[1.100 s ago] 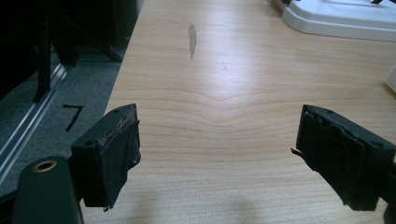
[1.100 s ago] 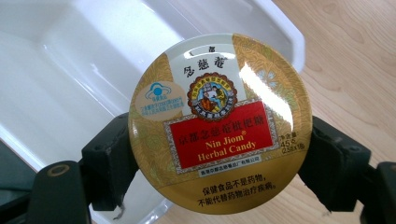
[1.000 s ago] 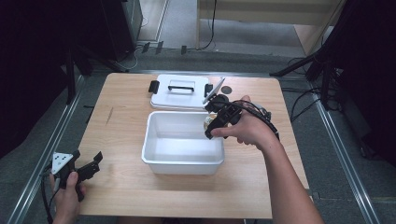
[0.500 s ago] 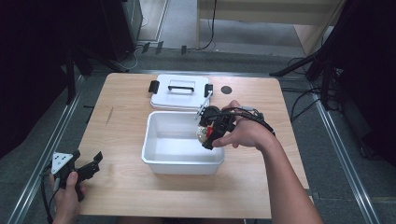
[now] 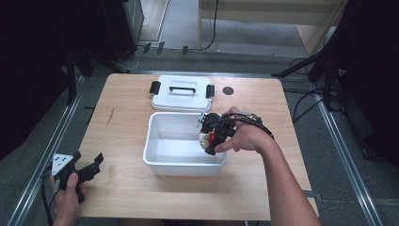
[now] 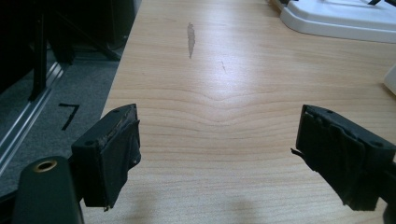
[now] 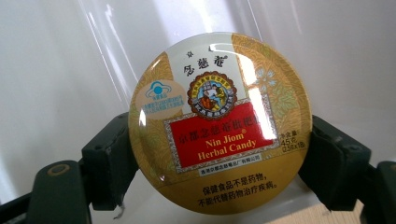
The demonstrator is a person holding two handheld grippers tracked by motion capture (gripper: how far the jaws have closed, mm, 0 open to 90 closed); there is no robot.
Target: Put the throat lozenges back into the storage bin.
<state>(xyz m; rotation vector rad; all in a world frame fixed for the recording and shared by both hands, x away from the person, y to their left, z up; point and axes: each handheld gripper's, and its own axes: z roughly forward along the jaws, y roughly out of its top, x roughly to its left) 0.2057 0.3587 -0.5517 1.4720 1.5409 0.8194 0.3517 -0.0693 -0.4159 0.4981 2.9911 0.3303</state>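
Lowered since half a second ago, the right gripper (image 5: pixel 210 140) now dips inside the white bin (image 5: pixel 160 162) at its right wall, jaws clamped on the round candy tin (image 7: pixel 219 122), label facing its camera. Behind the bin lies its lid (image 5: pixel 181 94). Well left of the bin, the left gripper (image 5: pixel 89 170) has stayed put, jaws spread wide over the wooden table (image 6: pixel 243 70).
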